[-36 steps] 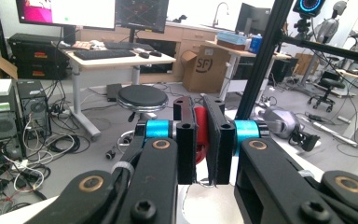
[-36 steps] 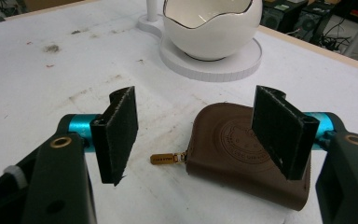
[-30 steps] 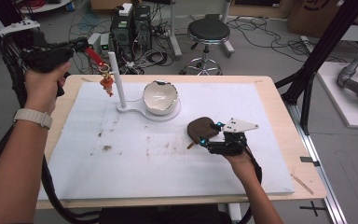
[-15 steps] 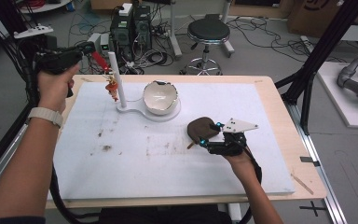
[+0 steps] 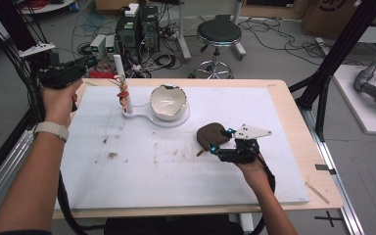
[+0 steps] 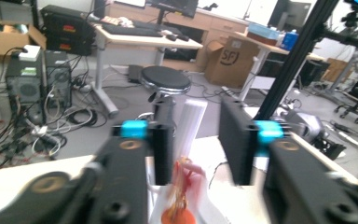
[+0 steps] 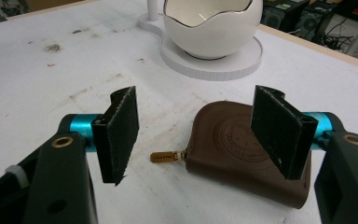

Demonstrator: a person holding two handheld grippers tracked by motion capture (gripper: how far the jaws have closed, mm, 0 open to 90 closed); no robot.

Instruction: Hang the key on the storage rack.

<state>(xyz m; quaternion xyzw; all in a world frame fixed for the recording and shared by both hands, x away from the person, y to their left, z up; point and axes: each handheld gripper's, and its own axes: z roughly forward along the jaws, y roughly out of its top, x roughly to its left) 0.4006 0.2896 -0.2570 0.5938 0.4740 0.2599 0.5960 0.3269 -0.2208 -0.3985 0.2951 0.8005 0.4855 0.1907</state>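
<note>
Lowered and just opening, my left claw [image 6: 196, 140] straddles the white post [image 6: 191, 121] with the orange trinket [image 6: 179, 215] below — right claw [image 7: 196, 135] gapes around the brown leather pouch [image 7: 247, 154].

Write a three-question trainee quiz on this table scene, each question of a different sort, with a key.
1. True or false: the brown pouch lies inside the white bowl.
2. What juts from the pouch's left side in the right gripper view? A) a zip pull B) a spoon C) a key
3. Which gripper has the white post between its jaws?

Key:
1. False; it lies on the table, by the right gripper.
2. A, the zip pull.
3. The left gripper, jaws just opened, orange trinket hanging below.
</note>
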